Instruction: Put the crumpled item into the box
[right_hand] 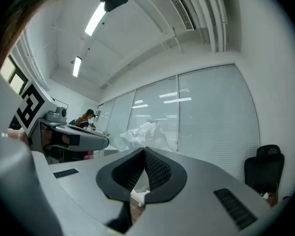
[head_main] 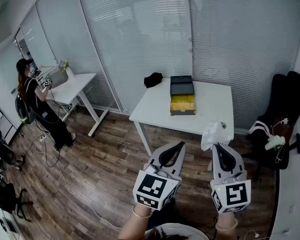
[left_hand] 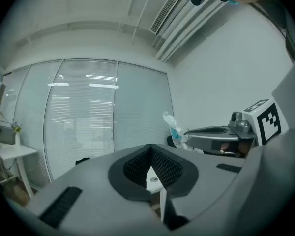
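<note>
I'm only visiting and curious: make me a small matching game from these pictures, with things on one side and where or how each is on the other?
Things:
1. crumpled item
2. box
3. black chair
4. left tool

Places or states:
a. on the white table
b. shut, nothing in it
c. pinched in the right tool
d. on the floor, right of the table

Pairs: 1-c, 2-a, 3-d, 4-b

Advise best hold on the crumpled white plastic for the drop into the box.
Its bunched lower end, from below, as the right gripper has it now: the crumpled white plastic narrows to a pinchable neck there, while its loose bulk fans out above the tips.
</note>
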`<act>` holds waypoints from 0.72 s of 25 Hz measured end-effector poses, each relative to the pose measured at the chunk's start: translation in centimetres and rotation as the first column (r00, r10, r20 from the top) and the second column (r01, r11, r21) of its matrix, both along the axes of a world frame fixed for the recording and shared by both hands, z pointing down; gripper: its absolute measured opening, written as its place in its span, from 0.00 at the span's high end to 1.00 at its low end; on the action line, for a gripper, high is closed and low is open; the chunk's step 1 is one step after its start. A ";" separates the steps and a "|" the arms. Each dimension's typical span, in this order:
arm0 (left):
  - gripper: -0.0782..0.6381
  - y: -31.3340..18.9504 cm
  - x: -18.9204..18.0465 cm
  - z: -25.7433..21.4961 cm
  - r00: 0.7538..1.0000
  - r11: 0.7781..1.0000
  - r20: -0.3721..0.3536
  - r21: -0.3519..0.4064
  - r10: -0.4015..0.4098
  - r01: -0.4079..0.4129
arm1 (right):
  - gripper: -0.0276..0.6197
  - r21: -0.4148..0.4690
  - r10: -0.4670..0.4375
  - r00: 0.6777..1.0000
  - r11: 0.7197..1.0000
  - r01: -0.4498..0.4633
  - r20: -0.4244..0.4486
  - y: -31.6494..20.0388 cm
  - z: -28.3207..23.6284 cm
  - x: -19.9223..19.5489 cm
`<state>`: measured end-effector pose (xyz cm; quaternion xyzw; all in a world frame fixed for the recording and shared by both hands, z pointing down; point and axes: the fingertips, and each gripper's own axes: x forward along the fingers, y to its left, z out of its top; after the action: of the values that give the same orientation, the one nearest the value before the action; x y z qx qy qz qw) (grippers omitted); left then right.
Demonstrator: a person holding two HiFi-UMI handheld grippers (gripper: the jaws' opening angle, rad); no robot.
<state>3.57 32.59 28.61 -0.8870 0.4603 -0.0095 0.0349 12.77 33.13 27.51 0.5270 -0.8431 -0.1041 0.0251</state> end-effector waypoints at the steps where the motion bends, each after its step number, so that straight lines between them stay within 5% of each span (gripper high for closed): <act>1: 0.87 0.2 0.0 -0.1 1.000 1.000 -0.002 0.002 0.000 0.000 | 0.91 0.001 -0.001 1.000 1.000 0.001 0.003 0.1 -0.1 0.0; 18: 0.87 -5.2 -0.7 0.2 1.000 1.000 -0.015 0.016 -0.021 0.022 | 0.91 -0.010 0.000 0.999 1.000 0.001 0.034 -5.4 1.0 0.3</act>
<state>2.90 27.44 28.85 -0.8818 0.4701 0.0005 0.0384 13.06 27.72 28.48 0.5284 -0.8440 -0.0909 0.0131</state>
